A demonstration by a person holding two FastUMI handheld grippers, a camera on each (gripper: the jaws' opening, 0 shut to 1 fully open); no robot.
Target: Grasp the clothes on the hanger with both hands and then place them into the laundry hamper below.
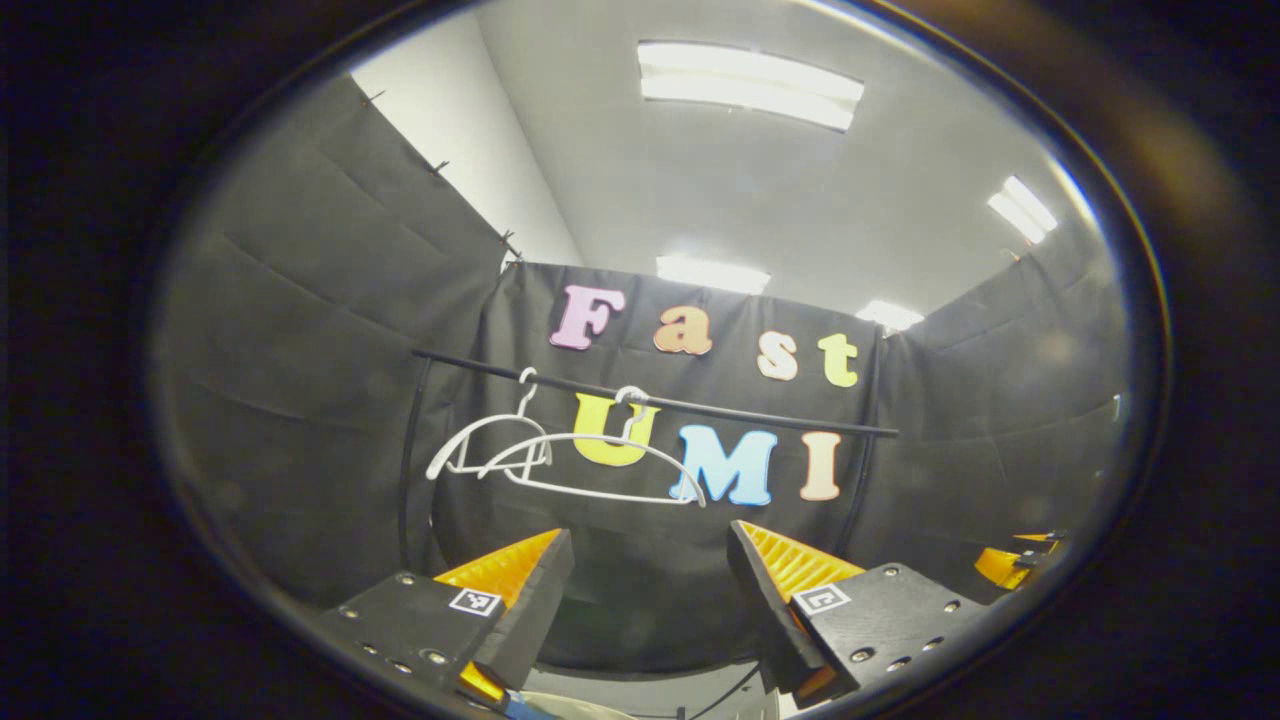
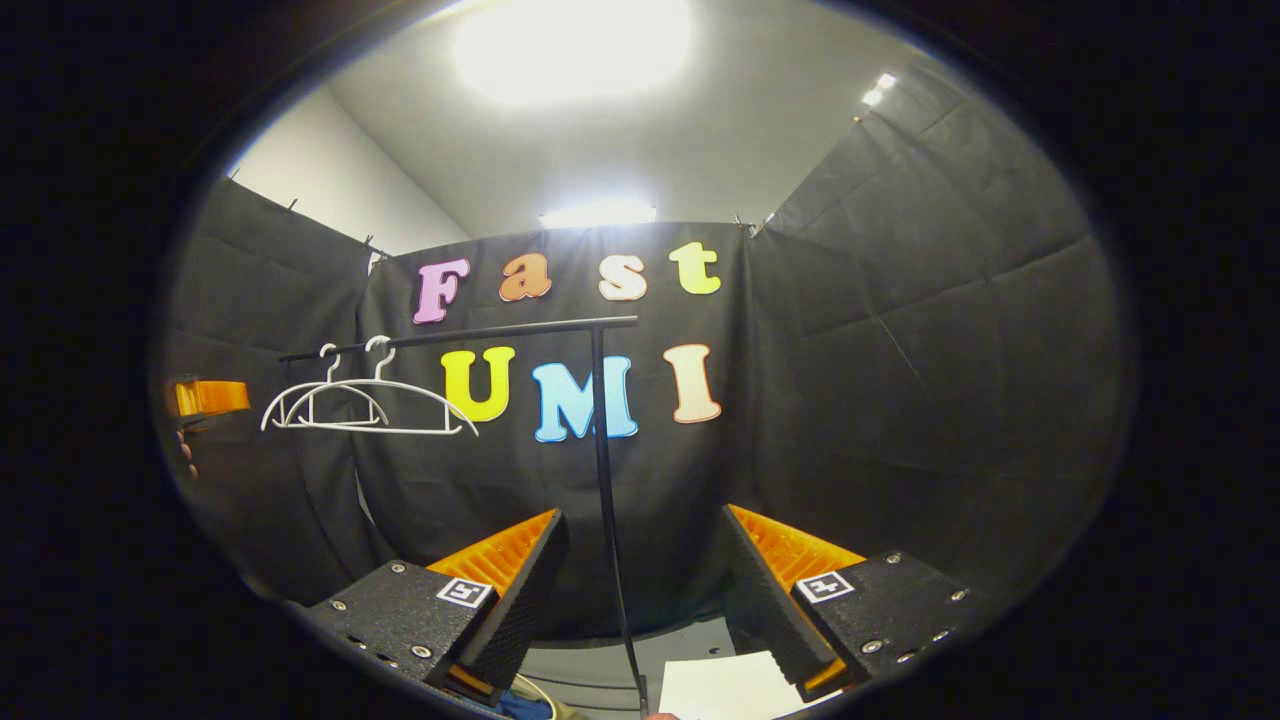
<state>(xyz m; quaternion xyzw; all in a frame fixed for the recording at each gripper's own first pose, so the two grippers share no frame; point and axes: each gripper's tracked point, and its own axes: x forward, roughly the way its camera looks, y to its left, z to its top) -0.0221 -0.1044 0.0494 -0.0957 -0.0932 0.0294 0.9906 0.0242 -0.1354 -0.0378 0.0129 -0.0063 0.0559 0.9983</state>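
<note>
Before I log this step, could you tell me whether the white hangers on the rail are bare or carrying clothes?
Bare: both white hangers hang from the black rail as open wire outlines, with no garment on them.

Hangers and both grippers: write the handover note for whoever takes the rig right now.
Left gripper: open, holding nothing, aimed up at the rail.
Right gripper: open, holding nothing, facing the rail's upright post.
Hangers: two white hangers on the rail, both bare; no clothes hang on them.
Hamper: cannot be made out. Some blue fabric peeks in below the right gripper; what it is cannot be told.
Done: judging by the bare hangers, the clothes are already off.
Left: check that the clothes lie in the hamper below; neither gripper carries any.
</note>
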